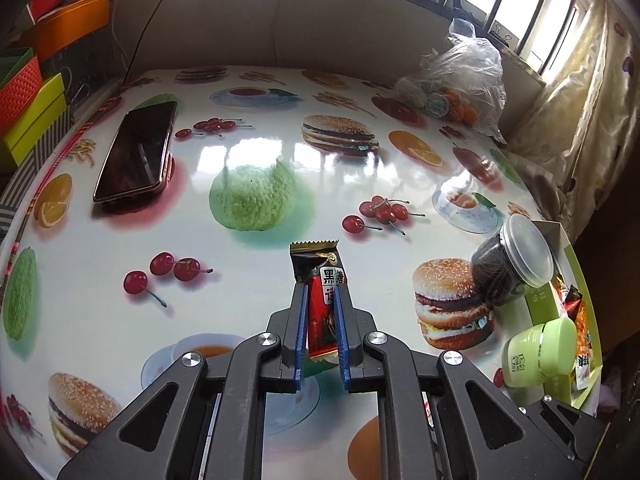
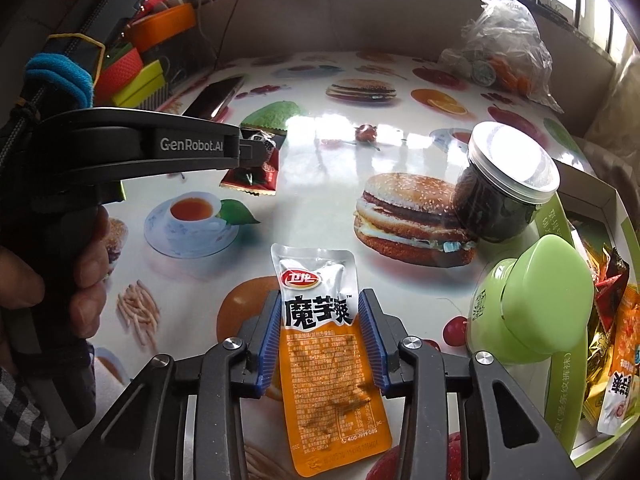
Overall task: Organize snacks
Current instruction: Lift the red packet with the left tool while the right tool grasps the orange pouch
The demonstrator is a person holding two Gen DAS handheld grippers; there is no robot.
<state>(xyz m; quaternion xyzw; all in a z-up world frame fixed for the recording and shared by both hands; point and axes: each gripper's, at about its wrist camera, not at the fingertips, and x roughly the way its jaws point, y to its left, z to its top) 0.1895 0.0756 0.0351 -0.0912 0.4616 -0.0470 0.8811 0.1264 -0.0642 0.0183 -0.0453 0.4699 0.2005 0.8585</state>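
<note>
On the glossy worktop [image 1: 256,160] printed with burgers and cherries, I work with a claw in each hand. My left claw [image 1: 320,300] is clenched on a red-and-black candy bar [image 1: 322,304], its blue pads pressing the wrapper's two long sides. In the left wrist view the bar's long axis runs straight away from me along the fingers, its crimped gold-edged end pointing toward the far side of the worktop. Only the right wrist view shows that the bar hangs above the surface, its lower crimped end tilted down and free [image 2: 250,178].

My right claw [image 2: 320,320] has just been closing, with an orange-and-white konjac pouch [image 2: 324,360] between its jaws; the pouch lies flat on the worktop, and I cannot tell whether the pads press on it. Its long axis also runs along the fingers, the clear white end pointing away from me, the orange end nearest the camera. The left wrist view does not show this pouch at all.

The left view alone gives the whole dark phone [image 1: 138,152] lying flat at far left. Both views show the dark jar [image 2: 500,196] with its clear lid, the green jar [image 2: 532,312] on its side, and the green-edged box [image 2: 560,360] holding packets at the right. A clear plastic bag [image 1: 460,80] sits at the far right corner.
</note>
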